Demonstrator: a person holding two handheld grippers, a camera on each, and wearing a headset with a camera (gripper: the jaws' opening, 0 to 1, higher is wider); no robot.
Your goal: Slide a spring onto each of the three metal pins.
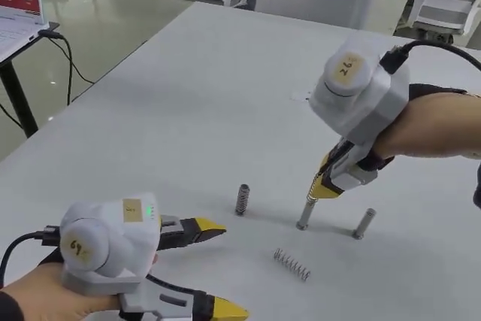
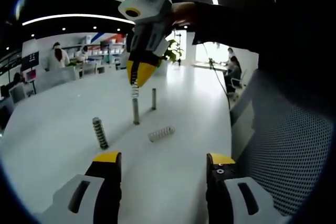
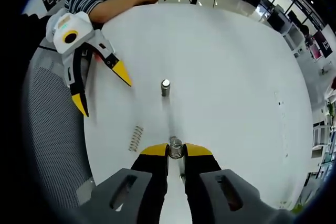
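On the white table (image 1: 188, 95), the right gripper (image 1: 325, 189) pinches a steel coil spring (image 3: 176, 149) atop the middle metal pin (image 1: 306, 213). The left gripper (image 1: 229, 269) gapes wide. A loose spring (image 1: 291, 264) lies near the pins. The round yellow sticker's (image 1: 348, 65) handwriting is unreadable.

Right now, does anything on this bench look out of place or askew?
Only the loose spring stands out: it lies on its side on the table, near the bare pin, not yet on one. Nothing looks damaged.
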